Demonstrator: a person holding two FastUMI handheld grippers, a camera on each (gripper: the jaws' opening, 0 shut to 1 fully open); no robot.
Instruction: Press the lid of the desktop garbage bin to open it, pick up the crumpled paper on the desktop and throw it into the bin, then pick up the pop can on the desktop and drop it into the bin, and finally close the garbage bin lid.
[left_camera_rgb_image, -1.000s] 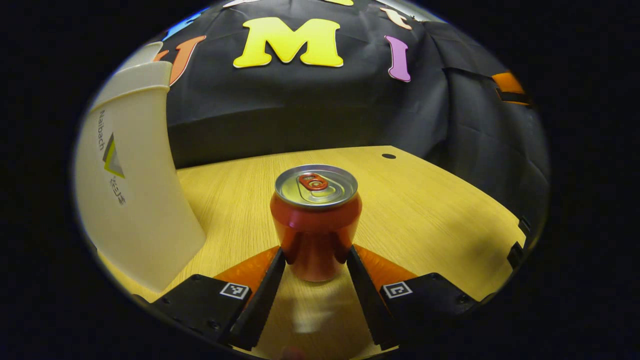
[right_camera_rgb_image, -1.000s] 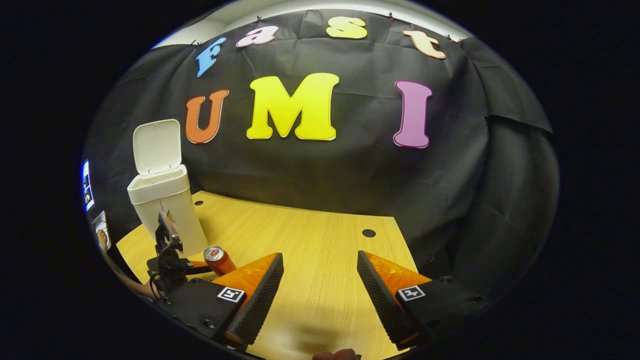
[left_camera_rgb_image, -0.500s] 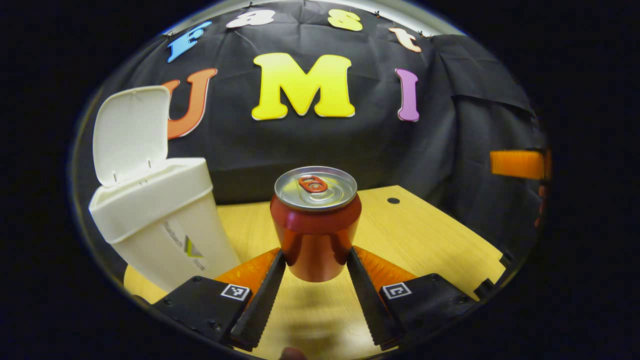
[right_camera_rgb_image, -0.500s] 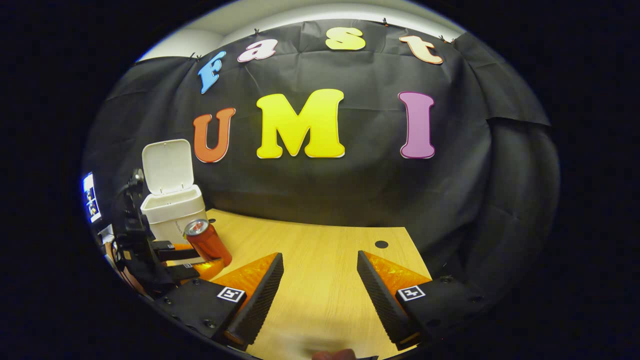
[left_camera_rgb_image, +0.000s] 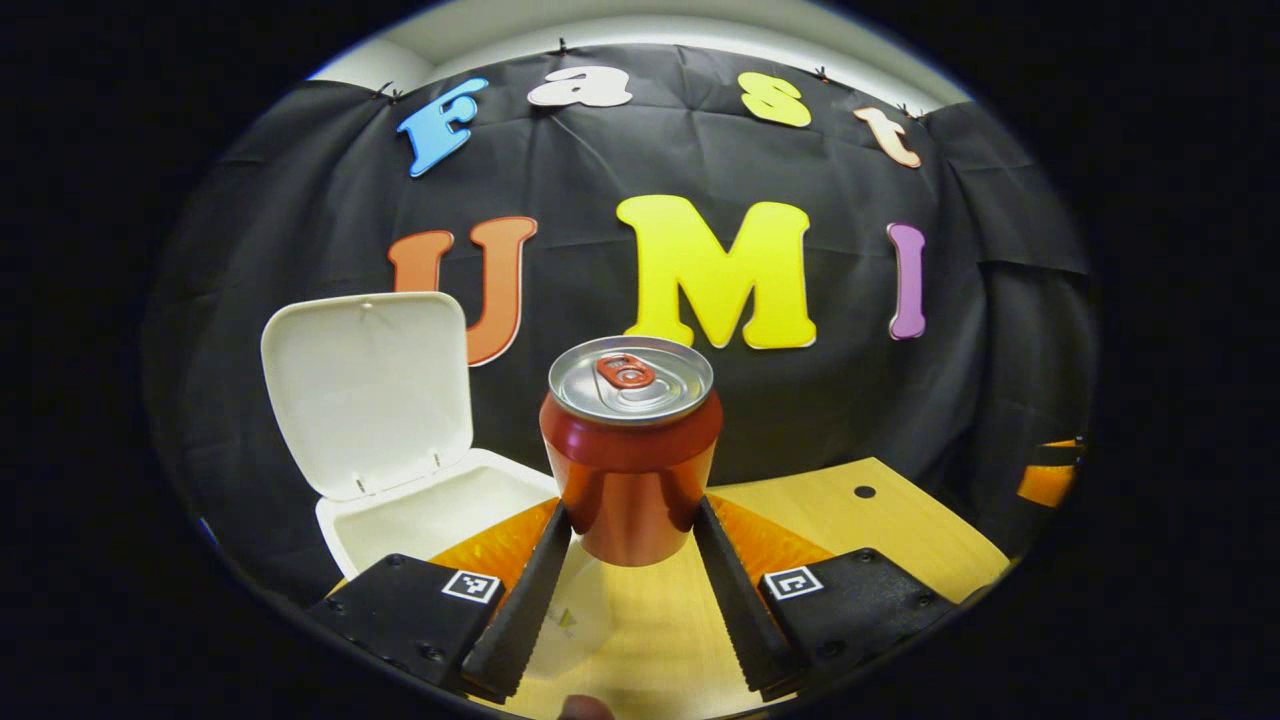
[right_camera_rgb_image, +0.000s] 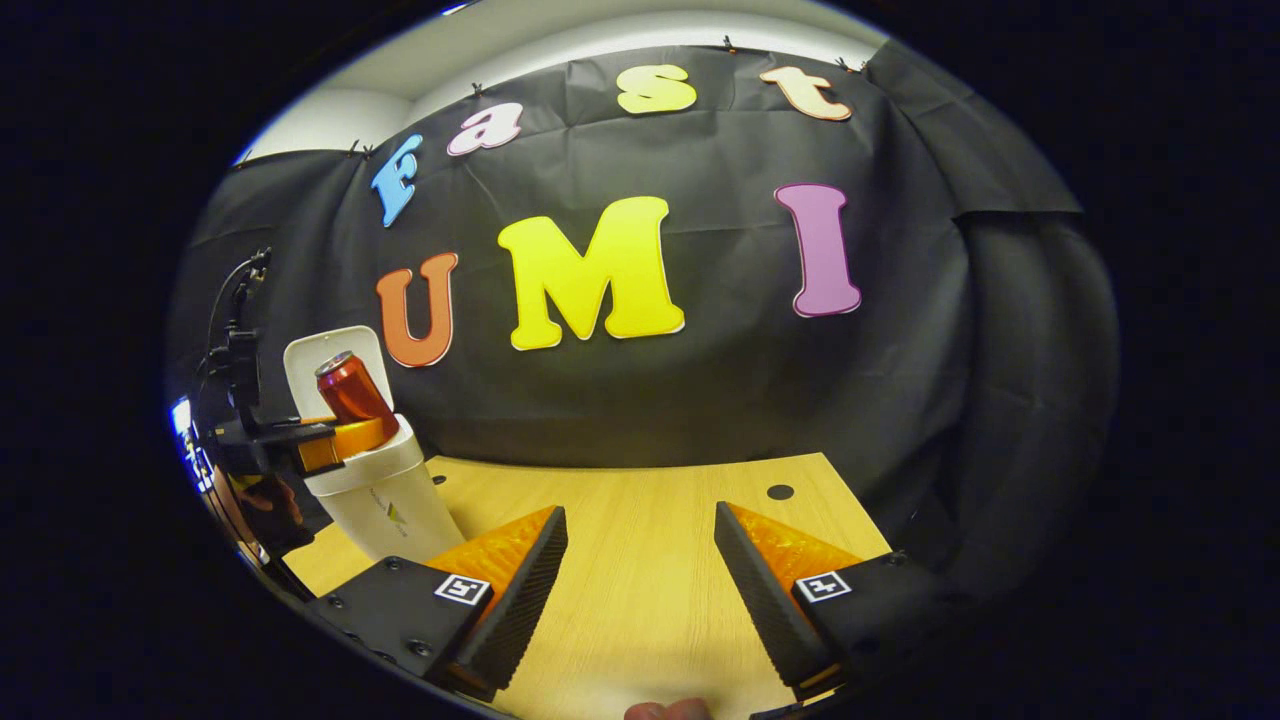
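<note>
Left gripper (left_camera_rgb_image: 630, 560) grips the unlabelled red can (left_camera_rgb_image: 630, 450); right gripper (right_camera_rgb_image: 640, 570) fingers spread, empty.

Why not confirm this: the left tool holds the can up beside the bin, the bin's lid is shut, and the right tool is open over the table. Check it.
One thing is wrong: the lid is open, standing upright behind the bin, as the left gripper view shows. The rest holds: the left tool grips the can up by the bin's rim, and the right tool is open over the table.

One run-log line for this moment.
left claw: shut on pop can, lifted near bin | lid: open | right claw: open, empty, over table
</note>
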